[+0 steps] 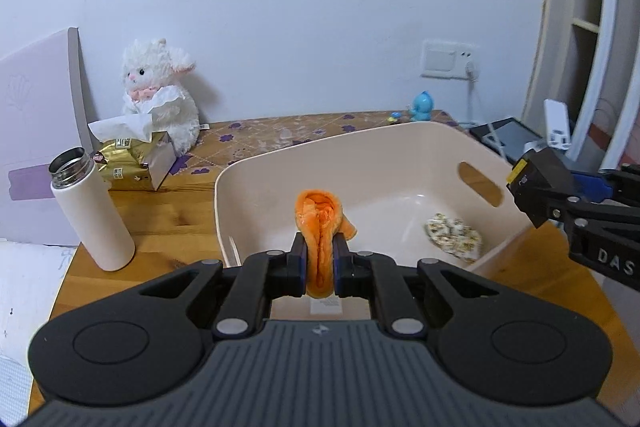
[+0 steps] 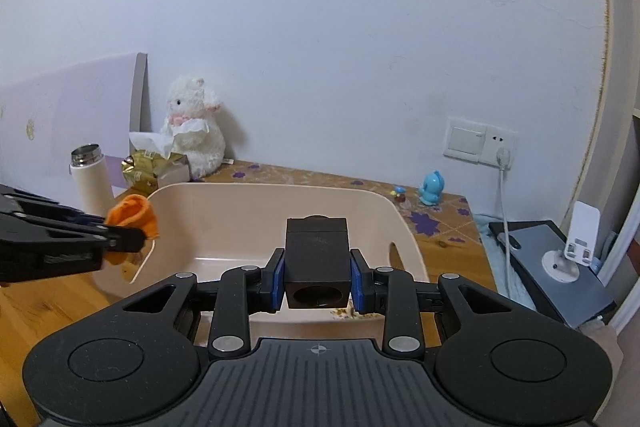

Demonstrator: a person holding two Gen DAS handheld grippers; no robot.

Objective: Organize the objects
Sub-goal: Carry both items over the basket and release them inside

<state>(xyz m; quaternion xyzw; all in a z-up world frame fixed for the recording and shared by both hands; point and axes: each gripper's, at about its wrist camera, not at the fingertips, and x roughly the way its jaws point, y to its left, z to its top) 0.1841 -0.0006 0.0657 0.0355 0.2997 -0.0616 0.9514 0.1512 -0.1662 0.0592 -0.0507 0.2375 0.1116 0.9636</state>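
storage bin [image 1: 256, 179], cream plastic, slotted handle; set on the wooden bench toward its right edge, open side up. contents recorded: one floral-patterned fabric item [image 1: 454, 235] on the bin floor near the right wall.

orange cloth [image 1: 320, 227], soft, folded; pinched between the pads of the left claw [image 1: 320, 263], held above the near-left part of the bin, not yet released.

black box [image 2: 317, 259], cube-like, round opening in its near face; clamped between the blue-padded fingers of the right claw [image 2: 317, 287], held over the near rim of the bin.

progress, as judged: one item appears stowed, two are carried over the bin, both drops outstanding. left on the bench near its back-left corner: white flask [image 1: 94, 215], lid off; tissue pack [image 1: 132, 155]; white plush lamb [image 1: 160, 95]. blue figurine [image 1: 420, 107] at the back-right corner. whether these are to be binned cannot be told.

view differences: fabric item shown plainly only in the left wrist view, hidden behind the black box in the right. grey flat device [image 2: 560, 267] beyond the bench's right edge shown more fully in the right wrist view.
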